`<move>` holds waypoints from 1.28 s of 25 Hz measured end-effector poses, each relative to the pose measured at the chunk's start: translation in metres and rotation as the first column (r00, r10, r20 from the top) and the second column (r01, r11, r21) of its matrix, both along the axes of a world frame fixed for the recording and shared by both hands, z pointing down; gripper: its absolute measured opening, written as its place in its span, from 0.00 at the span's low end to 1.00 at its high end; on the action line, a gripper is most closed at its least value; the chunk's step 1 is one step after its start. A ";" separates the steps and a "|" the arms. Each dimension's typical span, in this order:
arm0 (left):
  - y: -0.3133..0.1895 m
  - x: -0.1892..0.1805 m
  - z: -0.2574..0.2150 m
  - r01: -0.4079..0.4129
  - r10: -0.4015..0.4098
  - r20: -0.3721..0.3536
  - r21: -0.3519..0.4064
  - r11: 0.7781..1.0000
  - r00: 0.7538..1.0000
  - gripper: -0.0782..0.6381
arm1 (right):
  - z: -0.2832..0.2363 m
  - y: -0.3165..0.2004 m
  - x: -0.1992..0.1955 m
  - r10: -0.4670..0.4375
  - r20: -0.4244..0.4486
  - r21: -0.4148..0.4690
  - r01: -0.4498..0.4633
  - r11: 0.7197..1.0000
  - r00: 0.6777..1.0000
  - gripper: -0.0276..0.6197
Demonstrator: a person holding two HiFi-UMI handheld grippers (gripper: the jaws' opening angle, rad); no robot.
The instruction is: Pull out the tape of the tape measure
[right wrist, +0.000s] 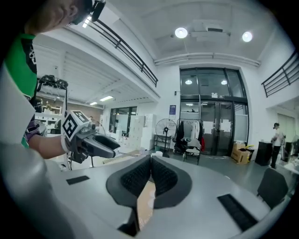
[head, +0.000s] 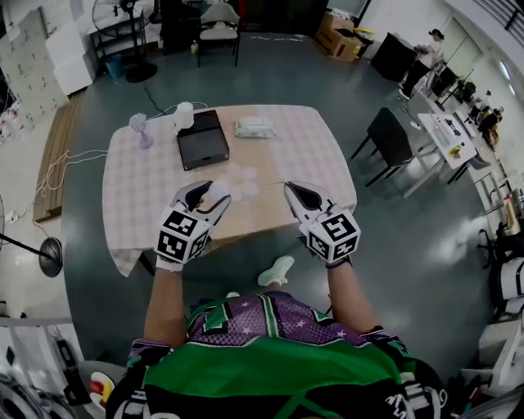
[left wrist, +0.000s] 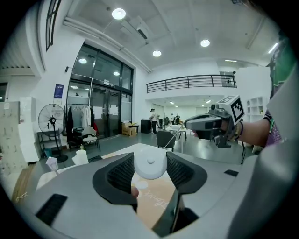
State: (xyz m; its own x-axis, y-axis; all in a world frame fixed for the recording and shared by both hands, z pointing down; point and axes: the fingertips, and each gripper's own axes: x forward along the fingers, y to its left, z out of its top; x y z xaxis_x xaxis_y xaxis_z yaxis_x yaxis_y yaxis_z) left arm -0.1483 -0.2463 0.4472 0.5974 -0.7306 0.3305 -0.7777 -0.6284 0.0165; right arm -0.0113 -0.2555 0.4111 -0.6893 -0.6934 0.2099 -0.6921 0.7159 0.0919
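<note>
A round white tape measure (head: 218, 193) sits between the fingers of my left gripper (head: 205, 195), which is shut on its case (left wrist: 150, 165) above the near edge of the table (head: 295, 139). A thin pale tape (left wrist: 175, 138) runs from the case up to the tip of my right gripper (left wrist: 188, 125). That right gripper (head: 296, 190) hovers a short way to the right of the left one. Its jaws are pressed together (right wrist: 150, 175) on the tape's end, which is too thin to make out in the right gripper view. The left gripper (right wrist: 114, 147) shows at that view's left.
On the checked tablecloth lie a black box (head: 202, 139), a white tissue pack (head: 254, 127), a white cup (head: 184, 117) and a small pale fan (head: 141, 129). A black chair (head: 391, 139) stands right of the table, and a standing fan (head: 123, 24) and another chair (head: 219, 33) stand behind it.
</note>
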 end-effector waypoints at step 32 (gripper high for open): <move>-0.010 -0.041 -0.005 0.143 -0.142 -0.020 0.038 0.989 0.990 0.45 | -0.012 -0.024 0.142 0.613 0.266 -0.042 -0.626 0.779 0.744 0.06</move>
